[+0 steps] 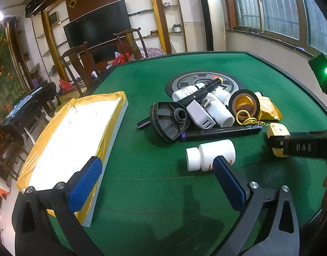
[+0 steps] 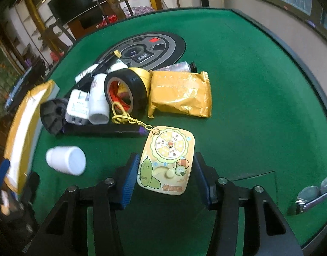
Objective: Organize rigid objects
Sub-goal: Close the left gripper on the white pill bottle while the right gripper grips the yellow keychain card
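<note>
A green felt table (image 1: 155, 183) fills the lower half of both views, with a dark raised rim curving along the top and right. A round gray and black disc (image 2: 142, 51) is set into the felt near the middle. Behind the table, at the upper left of the left wrist view, stand dark wooden chairs (image 1: 78, 64), a black TV (image 1: 97, 25) and wall shelves; barred windows (image 1: 276, 6) fill the upper right.

The left gripper (image 1: 157, 175) hovers with its blue pads wide apart and nothing between them. Its left pad overlaps the near corner of a flat white tray (image 1: 74, 140) edged in yellow tape, at the left of the frame. A white pill bottle (image 1: 210, 154) lies on its side just beyond the right pad.

In the right wrist view, the right gripper (image 2: 165, 176) is spread around a cartoon keychain card (image 2: 167, 160) lying flat on the felt; the pads sit just beside its edges, and I cannot tell whether they touch.

The card's yellow chain leads to the pile at centre: a black tape roll (image 2: 125, 89), a yellow snack packet (image 2: 180, 95), white bottles, a white plug (image 2: 78, 108), a black fan-shaped part (image 2: 53, 115) and a long black pen (image 2: 103, 130).

Bare felt lies open to the right of the pile and along the near edge. A pair of glasses (image 2: 314, 194) rests at lower right.
</note>
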The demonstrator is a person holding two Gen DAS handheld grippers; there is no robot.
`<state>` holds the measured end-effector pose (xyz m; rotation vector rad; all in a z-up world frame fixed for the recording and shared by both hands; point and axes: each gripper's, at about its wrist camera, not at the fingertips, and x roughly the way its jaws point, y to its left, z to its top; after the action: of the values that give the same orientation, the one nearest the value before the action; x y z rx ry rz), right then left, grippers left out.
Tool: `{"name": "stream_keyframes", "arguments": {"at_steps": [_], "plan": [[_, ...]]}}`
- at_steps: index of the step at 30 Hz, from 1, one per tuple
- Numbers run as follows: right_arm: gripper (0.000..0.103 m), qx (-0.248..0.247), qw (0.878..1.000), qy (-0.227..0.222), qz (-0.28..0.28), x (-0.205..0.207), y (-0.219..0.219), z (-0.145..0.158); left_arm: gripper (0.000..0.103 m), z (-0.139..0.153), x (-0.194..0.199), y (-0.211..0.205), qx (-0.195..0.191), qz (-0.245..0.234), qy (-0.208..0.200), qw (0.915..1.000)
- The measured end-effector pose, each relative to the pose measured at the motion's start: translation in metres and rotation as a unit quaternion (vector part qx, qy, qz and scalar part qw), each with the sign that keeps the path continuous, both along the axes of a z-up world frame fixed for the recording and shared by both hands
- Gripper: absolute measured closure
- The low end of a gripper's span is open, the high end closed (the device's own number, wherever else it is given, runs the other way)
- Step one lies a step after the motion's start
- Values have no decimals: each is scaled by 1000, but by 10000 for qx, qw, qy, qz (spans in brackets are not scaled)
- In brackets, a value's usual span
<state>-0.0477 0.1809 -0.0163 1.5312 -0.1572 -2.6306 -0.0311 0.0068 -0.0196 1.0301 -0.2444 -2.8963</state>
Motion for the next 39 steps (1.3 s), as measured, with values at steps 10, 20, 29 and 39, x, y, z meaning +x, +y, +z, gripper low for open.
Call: {"name": "stream_keyframes", "arguments": {"at_steps": [10, 20, 29, 39], "plan": [[58, 334, 9989, 298, 132, 12, -4, 0, 0, 1, 1, 0, -26, 9, 6, 10000], [58, -167, 9989, 444, 36, 9, 1, 5, 0, -1, 1, 7, -234, 8, -25, 9997], [58, -304, 9977, 603, -12, 11, 4, 7, 0, -4, -6, 16, -233, -108, -282, 9993], [58, -371, 9970, 672, -10, 14, 7, 6, 11, 0, -10, 23, 422, -511, -696, 9954]]}}
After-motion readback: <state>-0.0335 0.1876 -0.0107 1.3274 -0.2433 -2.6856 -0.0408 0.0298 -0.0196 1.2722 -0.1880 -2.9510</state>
